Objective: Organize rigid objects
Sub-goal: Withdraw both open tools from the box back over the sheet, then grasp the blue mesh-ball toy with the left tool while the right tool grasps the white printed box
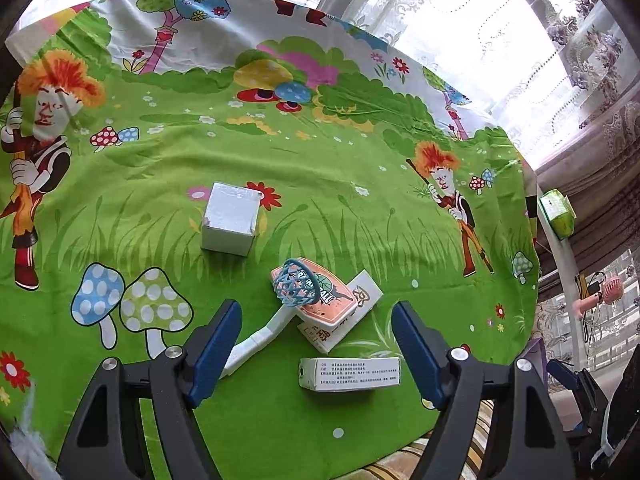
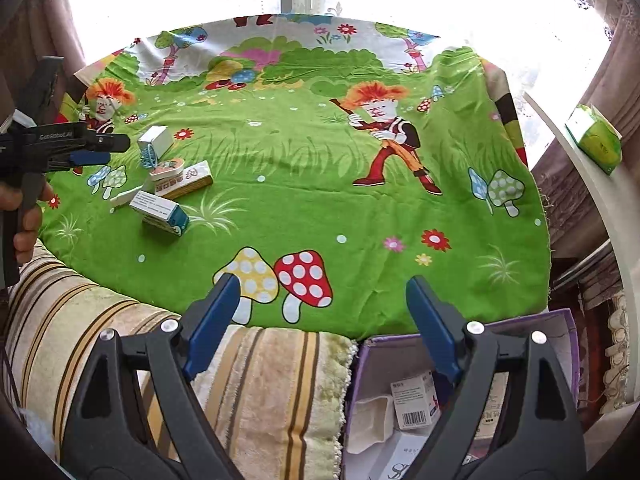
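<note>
On the green cartoon cloth (image 1: 320, 160) lie a white cube box (image 1: 230, 220), a toy basketball hoop with a blue net (image 1: 294, 286) and pink backboard, a long white box (image 1: 362, 294) under it, and a white printed carton (image 1: 350, 374). My left gripper (image 1: 316, 312) hovers open over this cluster, its pads touching nothing. In the right wrist view the same cluster sits far left, with the carton (image 2: 160, 210) nearest and the left gripper (image 2: 92, 152) above it. My right gripper (image 2: 322, 282) is open and empty over the cloth's near edge.
A purple box (image 2: 560, 320) holding several small cartons stands below my right gripper, beside a striped blanket (image 2: 260, 380). A green tissue pack (image 2: 598, 142) rests on a white ledge at the right. Curtains and a bright window lie beyond the cloth.
</note>
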### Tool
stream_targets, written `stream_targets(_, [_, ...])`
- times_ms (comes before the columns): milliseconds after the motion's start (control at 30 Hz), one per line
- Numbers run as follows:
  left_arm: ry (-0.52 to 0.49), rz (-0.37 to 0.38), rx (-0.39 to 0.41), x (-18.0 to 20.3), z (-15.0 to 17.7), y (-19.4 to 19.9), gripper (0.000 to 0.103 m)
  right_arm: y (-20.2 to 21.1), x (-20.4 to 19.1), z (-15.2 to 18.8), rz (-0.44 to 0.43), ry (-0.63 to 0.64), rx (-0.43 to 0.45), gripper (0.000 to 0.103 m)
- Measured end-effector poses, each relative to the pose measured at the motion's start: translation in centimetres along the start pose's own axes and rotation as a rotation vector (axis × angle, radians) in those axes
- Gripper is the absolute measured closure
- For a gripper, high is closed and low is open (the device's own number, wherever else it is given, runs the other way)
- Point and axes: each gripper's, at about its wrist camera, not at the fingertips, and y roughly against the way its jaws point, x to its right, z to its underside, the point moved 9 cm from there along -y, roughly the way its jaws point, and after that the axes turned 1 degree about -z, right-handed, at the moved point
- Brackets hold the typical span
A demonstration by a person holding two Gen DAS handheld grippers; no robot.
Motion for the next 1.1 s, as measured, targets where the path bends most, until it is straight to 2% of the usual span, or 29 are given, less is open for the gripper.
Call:
stream_targets(133, [0.058,0.001,-0.034,-0.7,-0.5,-1.9,0.025,-1.2,-4.2,-1.4,-0.072,0.017,-0.008,0.016])
stream_targets(267, [0.055,0.007,-0.05,-0.6,-0.7,-3.1,0.025,-3.1,-7.9,-2.3,-0.137,0.021,-0.041,0.015])
stream_targets(367, [0.05,0.014,-0.071,-0.6,-0.7,-4.0,0.04,-4.7,-9.6,-2.4,-0.162,0.007,-0.077,0.015])
stream_targets(433, [0.052,0.016,-0.084,-0.8,-0.6,-4.5,0.043,-5.6,-10.5,-2.5,-0.163,0.01,-0.093,0.015])
stream_targets(533, [0.038,0.014,-0.092,-1.1,-0.6,-5.0,0.056,-6.7,-11.5,-2.4,-0.161,0.021,-0.118,0.015])
stream_targets(600, [0.03,0.016,-0.098,-1.2,-0.5,-5.1,0.071,-7.3,-12.2,-2.4,-0.167,0.027,-0.137,0.015])
stream_targets(800, [0.018,0.027,-0.082,-1.5,-0.3,-4.6,0.071,-8.6,-14.0,-2.7,-0.176,0.016,-0.168,0.014])
stream_targets(1100, [0.01,0.028,0.029,-2.6,-0.7,-1.1,0.071,-10.2,-15.2,-3.3,-0.141,-0.043,-0.201,0.014])
